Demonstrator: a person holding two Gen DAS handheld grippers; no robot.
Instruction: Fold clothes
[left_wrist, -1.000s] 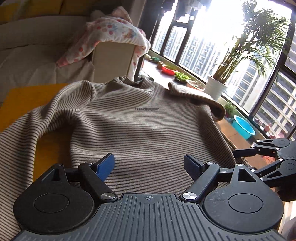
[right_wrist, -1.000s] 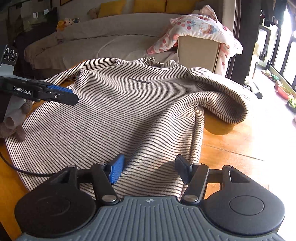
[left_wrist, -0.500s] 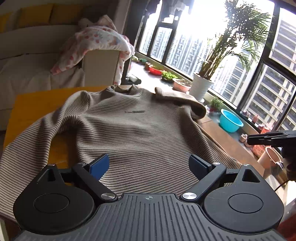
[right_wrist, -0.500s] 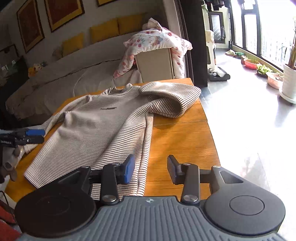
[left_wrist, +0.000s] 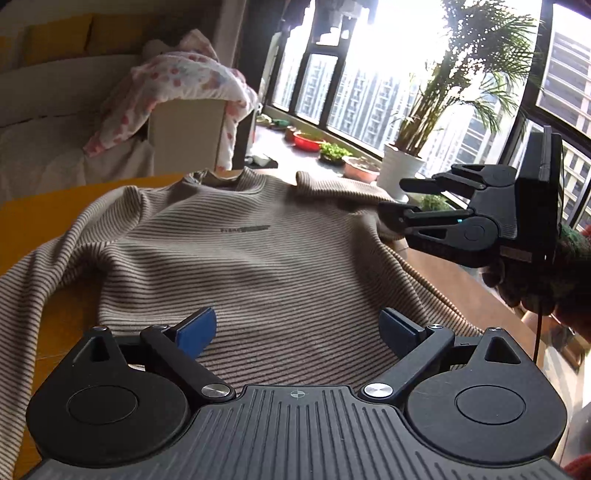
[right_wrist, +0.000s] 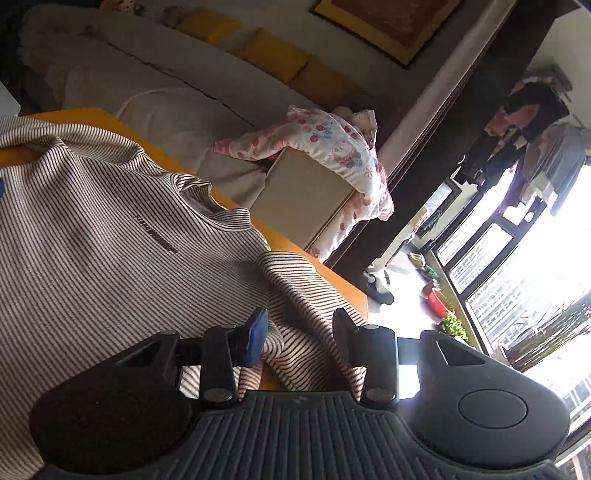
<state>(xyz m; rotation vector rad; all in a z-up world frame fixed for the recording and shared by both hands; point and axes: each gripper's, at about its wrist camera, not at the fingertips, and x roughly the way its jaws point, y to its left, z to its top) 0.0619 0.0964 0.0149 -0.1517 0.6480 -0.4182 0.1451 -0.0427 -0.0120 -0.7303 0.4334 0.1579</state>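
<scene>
Striped sweater (left_wrist: 258, 266) lying front-up, spread over orange bench (right_wrist: 314, 254); right sleeve (right_wrist: 299, 295) lying bunched, doubled near bench edge. Right tongs (right_wrist: 299, 332) hovering spread over that sleeve, pinching nothing. Left tongs (left_wrist: 299, 328) hovering spread over hem, empty. Judging sleeve as target: pinching through one layer near cuff, lifting clear, laying flat across chest, keeping body unwrinkled. Knit looking soft, thick, finely ribbed, small chest logo.
</scene>
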